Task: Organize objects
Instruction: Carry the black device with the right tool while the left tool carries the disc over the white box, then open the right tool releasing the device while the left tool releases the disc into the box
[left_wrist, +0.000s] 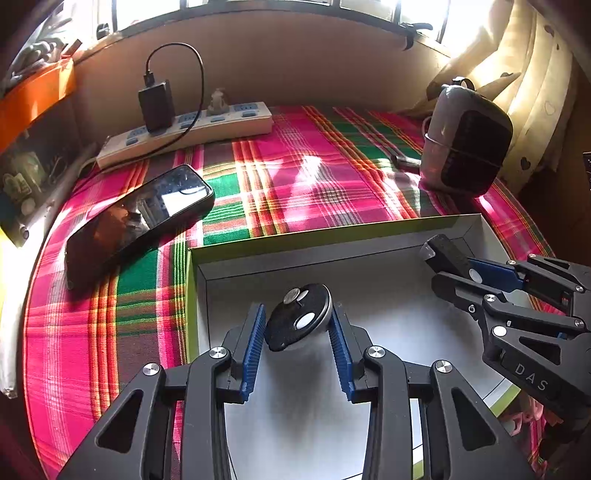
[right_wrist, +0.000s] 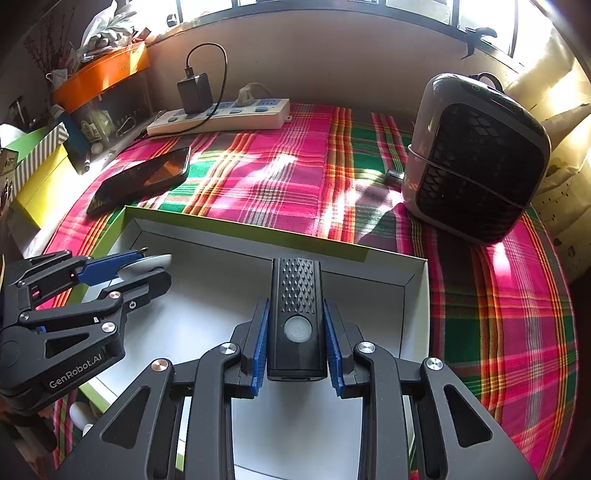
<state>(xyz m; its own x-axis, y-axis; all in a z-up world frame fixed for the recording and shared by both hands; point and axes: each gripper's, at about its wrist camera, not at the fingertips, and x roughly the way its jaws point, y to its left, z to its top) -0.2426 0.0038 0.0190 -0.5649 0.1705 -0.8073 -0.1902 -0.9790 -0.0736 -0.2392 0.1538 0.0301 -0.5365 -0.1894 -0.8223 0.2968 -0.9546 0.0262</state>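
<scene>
A white open box with a green rim (left_wrist: 280, 240) (right_wrist: 243, 227) lies on the plaid cloth. My left gripper (left_wrist: 298, 325) is shut on a round black disc with silver studs (left_wrist: 299, 317), held over the box's inside; it shows from the side in the right wrist view (right_wrist: 147, 264). My right gripper (right_wrist: 297, 338) is shut on a black rectangular flashlight-like device with a round button (right_wrist: 297, 317), also over the box; it shows at the right of the left wrist view (left_wrist: 448, 258).
A black phone (left_wrist: 136, 221) (right_wrist: 142, 179) lies left of the box. A white power strip with a black charger (left_wrist: 184, 129) (right_wrist: 221, 114) sits at the back. A grey-black heater (left_wrist: 465, 140) (right_wrist: 472, 158) stands at the right. An orange tray (right_wrist: 99, 74) and boxes are at the far left.
</scene>
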